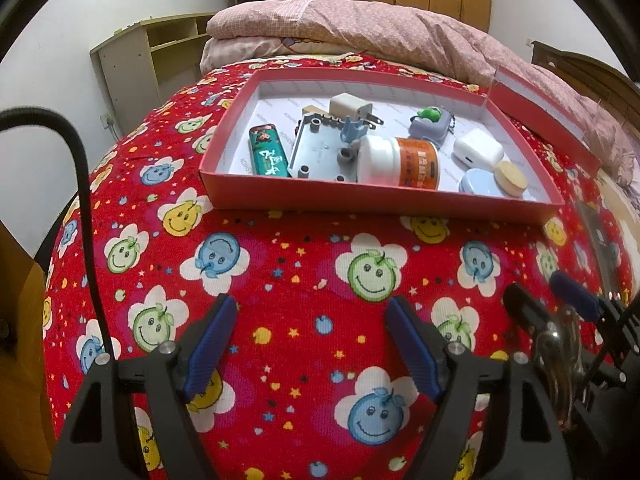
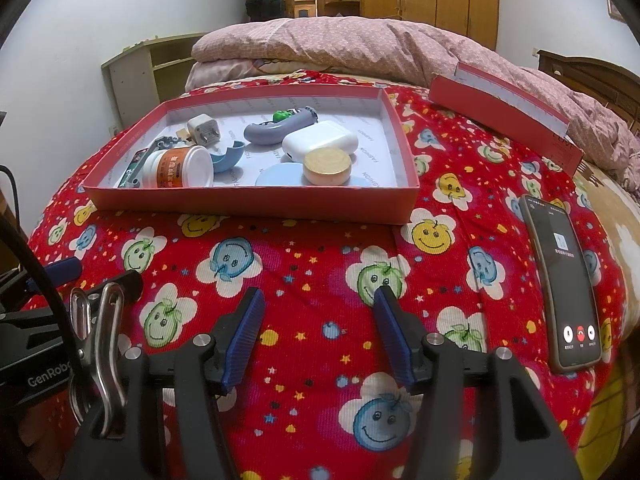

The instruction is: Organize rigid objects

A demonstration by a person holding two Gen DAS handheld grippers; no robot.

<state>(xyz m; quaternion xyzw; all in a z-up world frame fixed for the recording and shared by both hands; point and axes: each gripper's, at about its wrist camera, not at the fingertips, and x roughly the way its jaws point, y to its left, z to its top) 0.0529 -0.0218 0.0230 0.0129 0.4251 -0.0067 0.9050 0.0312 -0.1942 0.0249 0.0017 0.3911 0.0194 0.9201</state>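
Left gripper (image 1: 308, 344) gapes wide, empty; right gripper (image 2: 318, 334) half open, empty, both over the bed's red smiley-print cover (image 1: 280, 264). Objects crowd the shallow red cardboard tray (image 2: 248, 202) ahead. Risks: soft bedding tips tray; sideways white orange-labelled jar (image 2: 178, 168) rolls; black smartphone (image 2: 562, 288) knocked.

Both wrist views evenly lit, soft indoor light from overhead, colours saturated. Shadows faint, mostly a thin one along the red box (image 1: 380, 196) front wall. Slight glare on the phone (image 2: 564, 280) screen. Heavy fisheye: bed (image 2: 320, 264) bulges, black vignette in all corners. Centre sharp; near black cable (image 1: 86, 216) and edges soft.
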